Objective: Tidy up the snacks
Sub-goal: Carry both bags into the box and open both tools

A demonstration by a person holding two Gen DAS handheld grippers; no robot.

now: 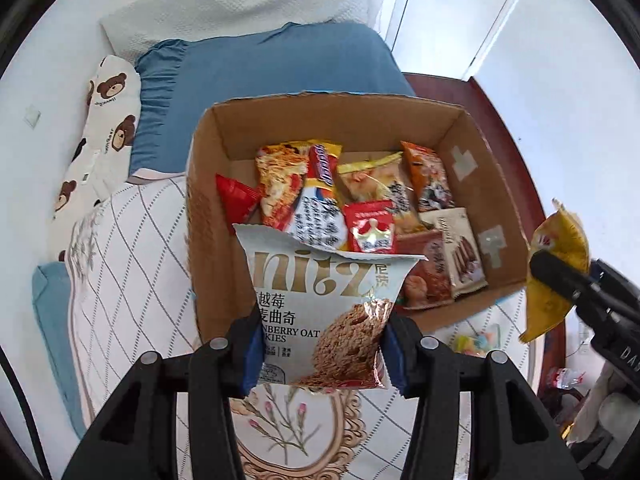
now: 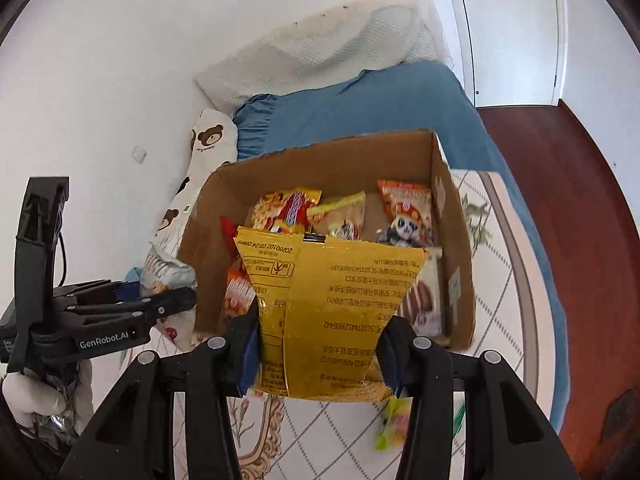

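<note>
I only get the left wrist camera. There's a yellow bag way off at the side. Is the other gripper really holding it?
Observer: Yes. The right wrist view shows the right gripper shut on the yellow packet, with its printed back facing the camera.
Operator: Who's holding my gripper?
Observer: A hand in a white glove holds the left gripper, which is shut on the cookie bag.
Operator: What's on that orange packet in the box?
Observer: A cartoon panda is on the orange packet, inside the cardboard box.
</note>
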